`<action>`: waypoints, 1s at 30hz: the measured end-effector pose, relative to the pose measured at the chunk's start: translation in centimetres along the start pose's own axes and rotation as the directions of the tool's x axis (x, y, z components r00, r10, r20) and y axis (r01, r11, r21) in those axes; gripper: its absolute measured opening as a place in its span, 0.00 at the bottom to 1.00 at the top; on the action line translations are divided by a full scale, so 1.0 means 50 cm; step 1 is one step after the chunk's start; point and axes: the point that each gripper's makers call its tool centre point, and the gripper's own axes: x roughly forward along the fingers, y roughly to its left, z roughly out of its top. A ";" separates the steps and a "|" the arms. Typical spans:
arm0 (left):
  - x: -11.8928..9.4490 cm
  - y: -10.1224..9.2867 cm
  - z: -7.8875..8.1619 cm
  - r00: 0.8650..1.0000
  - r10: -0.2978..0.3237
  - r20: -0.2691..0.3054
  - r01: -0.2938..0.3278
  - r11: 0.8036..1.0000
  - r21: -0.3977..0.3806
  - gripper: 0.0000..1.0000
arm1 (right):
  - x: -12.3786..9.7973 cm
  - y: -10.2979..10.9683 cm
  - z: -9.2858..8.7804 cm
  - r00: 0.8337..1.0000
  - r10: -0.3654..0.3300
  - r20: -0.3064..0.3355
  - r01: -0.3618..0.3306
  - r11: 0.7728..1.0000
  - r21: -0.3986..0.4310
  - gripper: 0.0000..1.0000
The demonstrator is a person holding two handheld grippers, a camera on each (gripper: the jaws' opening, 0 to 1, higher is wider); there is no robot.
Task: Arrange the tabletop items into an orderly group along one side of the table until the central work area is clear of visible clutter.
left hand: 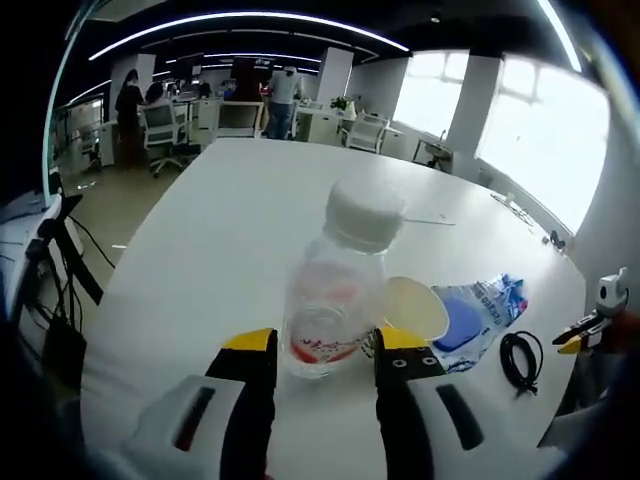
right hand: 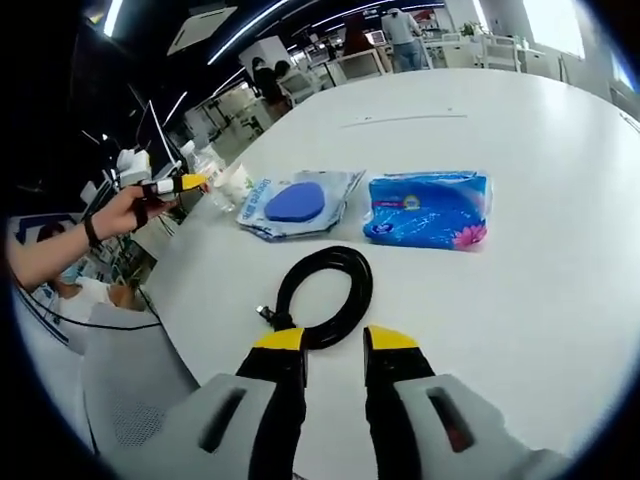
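Bright window glare, ceiling strips, fisheye-warped edges.

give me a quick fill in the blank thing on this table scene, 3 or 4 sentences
1. The clear bottle between the left gripper's jaws has a ____ cap.
2. The black cable ahead of the right gripper is wound into a ____.
3. The tissue pack beside the plastic sleeve is mainly ____ in colour.
4. All these things lie on a ____ table.

Missing words: white; coil; blue; white
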 end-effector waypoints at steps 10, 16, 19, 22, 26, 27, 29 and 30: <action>-0.016 0.007 -0.014 1.000 0.003 -0.004 -0.003 1.000 0.001 0.38 | 0.026 -0.004 0.009 1.000 -0.010 -0.013 0.010 1.000 0.008 0.19; -0.035 0.000 -0.025 1.000 -0.002 -0.004 0.002 1.000 0.002 0.38 | 0.040 -0.010 0.009 1.000 -0.018 -0.024 0.018 1.000 0.018 0.18; -0.046 -0.008 -0.036 1.000 -0.006 -0.010 0.006 1.000 0.019 0.38 | 0.049 -0.012 0.010 0.999 -0.021 -0.029 0.021 1.000 0.018 0.17; -0.059 -0.014 -0.046 1.000 -0.010 -0.012 0.011 1.000 0.021 0.38 | 0.058 -0.013 0.011 0.999 -0.025 -0.040 0.025 1.000 0.016 0.17; -0.072 -0.023 -0.060 1.000 -0.023 -0.019 0.023 0.999 0.028 0.38 | 0.065 -0.016 0.012 0.998 -0.033 -0.051 0.033 0.999 0.010 0.16; -0.074 -0.024 -0.063 1.000 -0.024 -0.020 0.024 0.999 0.030 0.38 | 0.067 -0.017 0.012 0.998 -0.034 -0.053 0.035 0.999 0.010 0.16; -0.080 -0.025 -0.067 0.999 -0.026 -0.021 0.027 0.999 0.029 0.38 | 0.070 -0.022 0.013 0.998 -0.038 -0.056 0.038 0.999 0.008 0.15; -0.084 -0.027 -0.071 0.999 -0.029 -0.024 0.030 0.999 0.031 0.38 | 0.071 -0.023 0.015 0.997 -0.041 -0.058 0.042 0.999 0.005 0.15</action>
